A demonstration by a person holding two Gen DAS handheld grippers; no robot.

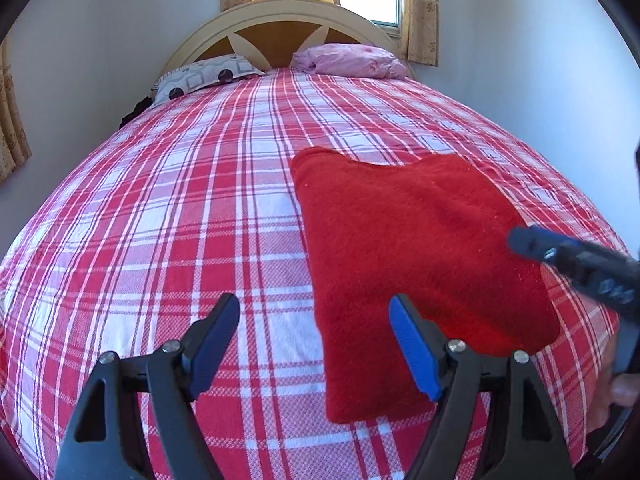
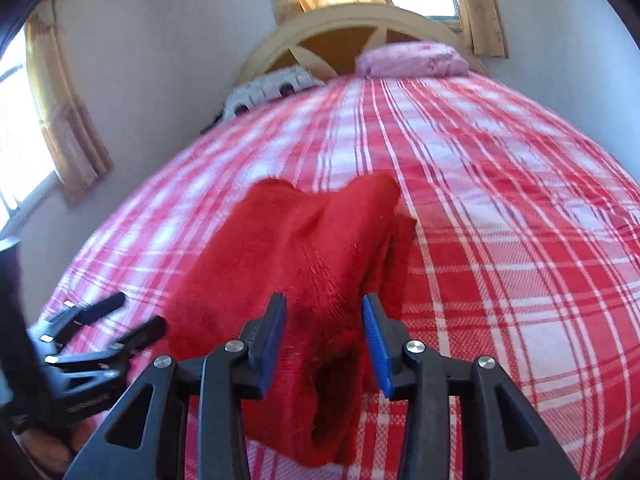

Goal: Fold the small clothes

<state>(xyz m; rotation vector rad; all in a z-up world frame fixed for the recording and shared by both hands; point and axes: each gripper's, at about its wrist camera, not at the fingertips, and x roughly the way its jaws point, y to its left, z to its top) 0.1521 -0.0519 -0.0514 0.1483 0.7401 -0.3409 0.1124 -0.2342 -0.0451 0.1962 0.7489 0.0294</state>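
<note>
On the plaid bed (image 1: pixel 180 208) lies the red cloth (image 1: pixel 420 260), folded into a pad. Left gripper (image 1: pixel 316 344) hovers beside its near left edge, jaws wide, empty. Right gripper (image 2: pixel 324 344) angles downward over the cloth, jaws partly apart, pads apparently clear of fabric, probably for release.

cloth (image 1: pixel 420 264) on bed (image 1: pixel 160 220) | pillows (image 1: pixel 208 76) behind, at headboard (image 1: pixel 280 24)

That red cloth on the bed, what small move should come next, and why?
Probably the right gripper should close on the fold of the red cloth that sits between its fingers without being pinched. The cloth already lies folded on the bed, and the left gripper stands open beside it, holding nothing.
</note>
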